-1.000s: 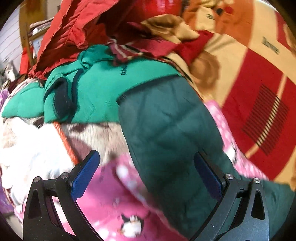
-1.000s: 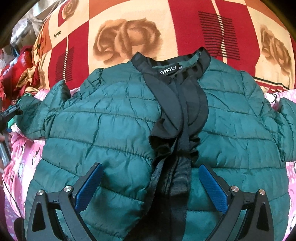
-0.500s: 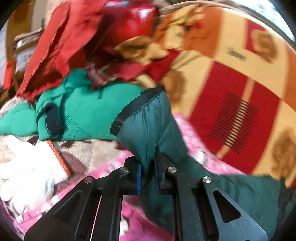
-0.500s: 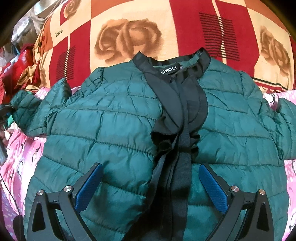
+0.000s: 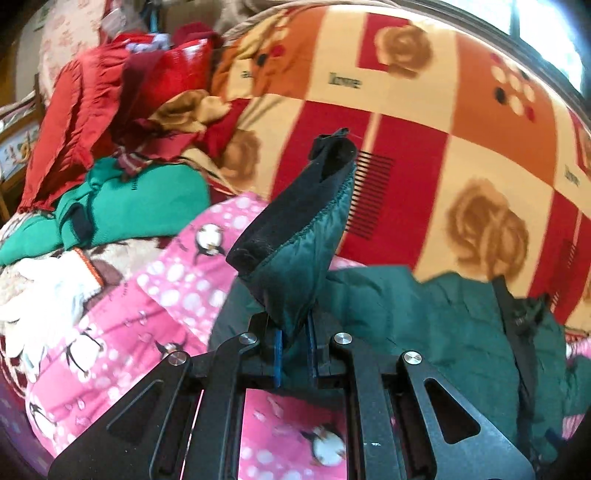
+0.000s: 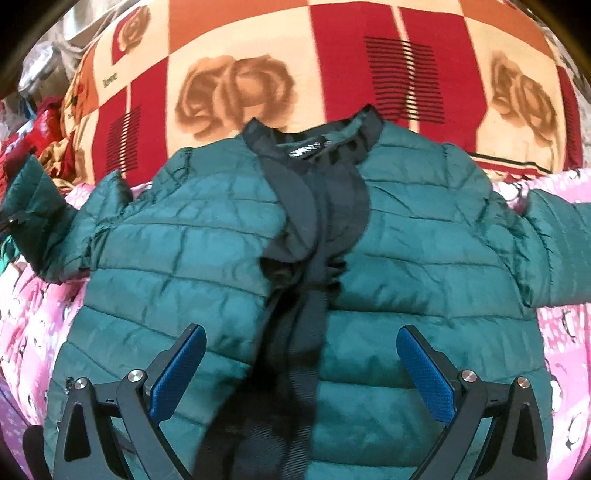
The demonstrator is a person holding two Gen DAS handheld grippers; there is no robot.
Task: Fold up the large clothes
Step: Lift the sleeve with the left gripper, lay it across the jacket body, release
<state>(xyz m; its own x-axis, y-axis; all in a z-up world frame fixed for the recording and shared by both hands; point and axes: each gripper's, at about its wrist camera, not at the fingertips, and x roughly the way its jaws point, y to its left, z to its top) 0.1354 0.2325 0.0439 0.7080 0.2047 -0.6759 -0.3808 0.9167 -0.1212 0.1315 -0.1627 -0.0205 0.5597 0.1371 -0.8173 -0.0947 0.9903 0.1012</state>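
1. Left gripper (image 5: 293, 350): pinched tight on quilted green sleeve (image 5: 295, 273), black ribbed cuff sticking up mid-frame.
2. Right gripper (image 6: 301, 373): spread wide, empty, above puffy green jacket (image 6: 207, 258) lying flat, centre frame, on pink penguin-print fleece (image 6: 33, 321).

Both views are bright, with saturated colour; daylight enters at a window (image 5: 546, 33) far right in the left wrist view, where it glares white; shadows are soft and shallow. Fisheye distortion bends the patterned blanket (image 6: 240, 44) toward dark, vignetted corners; motion blur softens the left view overall; the right view blurs mildly at its near edge.
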